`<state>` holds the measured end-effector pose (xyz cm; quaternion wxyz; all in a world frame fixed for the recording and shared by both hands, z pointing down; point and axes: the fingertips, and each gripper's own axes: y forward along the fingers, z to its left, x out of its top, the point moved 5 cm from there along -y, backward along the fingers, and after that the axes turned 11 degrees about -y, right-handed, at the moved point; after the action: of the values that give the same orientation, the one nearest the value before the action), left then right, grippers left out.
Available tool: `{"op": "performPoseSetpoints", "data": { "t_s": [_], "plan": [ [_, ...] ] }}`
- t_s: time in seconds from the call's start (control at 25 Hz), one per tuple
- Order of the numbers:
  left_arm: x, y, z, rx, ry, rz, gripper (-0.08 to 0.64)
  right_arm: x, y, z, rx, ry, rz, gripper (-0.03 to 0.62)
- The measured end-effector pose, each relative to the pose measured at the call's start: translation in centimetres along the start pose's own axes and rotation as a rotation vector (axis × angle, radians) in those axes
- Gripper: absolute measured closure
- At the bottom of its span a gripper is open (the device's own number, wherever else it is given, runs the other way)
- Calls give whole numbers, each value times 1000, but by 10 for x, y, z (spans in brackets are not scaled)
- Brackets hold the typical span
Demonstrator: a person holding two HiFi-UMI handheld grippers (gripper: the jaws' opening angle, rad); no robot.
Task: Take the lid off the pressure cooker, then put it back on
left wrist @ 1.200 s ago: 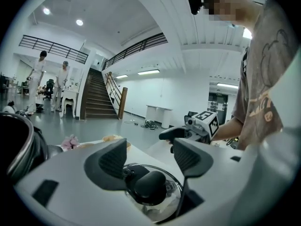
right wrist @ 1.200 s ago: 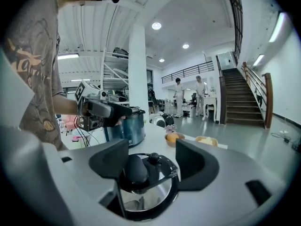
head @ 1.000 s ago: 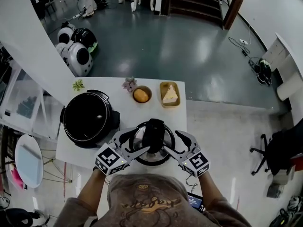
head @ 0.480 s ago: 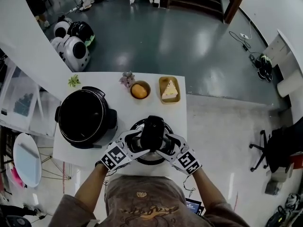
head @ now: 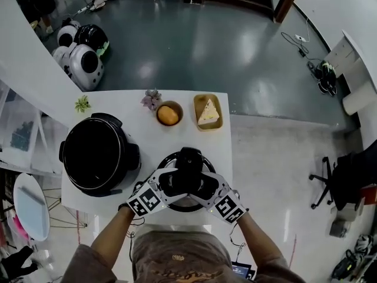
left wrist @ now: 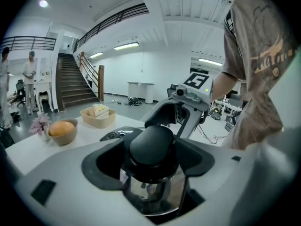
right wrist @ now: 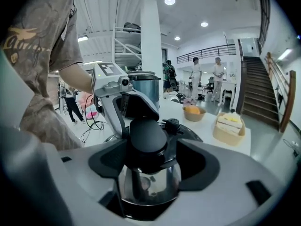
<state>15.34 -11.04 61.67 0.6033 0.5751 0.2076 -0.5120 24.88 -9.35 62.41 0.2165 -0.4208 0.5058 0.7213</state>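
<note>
The left claw [head: 175, 183] and right claw [head: 204, 186] pinch the lid [head: 189, 158] by its black knob from opposite sides. The lid is at the near edge of the surface [head: 138, 122], right of the open pressure cooker [head: 94, 153].

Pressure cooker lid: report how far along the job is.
Done: the lid is off, and the pressure cooker stands open on the left of the table. In hand: the left gripper and right gripper both clasp the lid's black knob, with the lid low at the table's near edge beside the cooker. Left: carry it across and seat it back on the cooker.
</note>
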Motion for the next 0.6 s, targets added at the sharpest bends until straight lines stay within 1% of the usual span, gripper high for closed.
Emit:
{"op": "performPoseSetpoints", "data": {
  "t_s": [0.12, 0.2, 0.4, 0.44, 0.6],
  "plan": [
    [-6, 3, 3, -7, -13, 15, 229, -1, 4, 0, 5, -40, 22, 283],
    [-7, 4, 4, -15, -14, 1, 242, -2, 7, 1, 7, -46, 32, 293],
    [-11, 5, 5, -41, -38, -7, 265, -4, 7, 1, 6, -24, 8, 305],
    [-11, 5, 5, -43, -38, -7, 265, -4, 8, 2, 8, -17, 7, 325],
    [-10, 5, 6, -47, -37, -6, 268, -5, 8, 2, 13, 9, -6, 324]
  ]
}}
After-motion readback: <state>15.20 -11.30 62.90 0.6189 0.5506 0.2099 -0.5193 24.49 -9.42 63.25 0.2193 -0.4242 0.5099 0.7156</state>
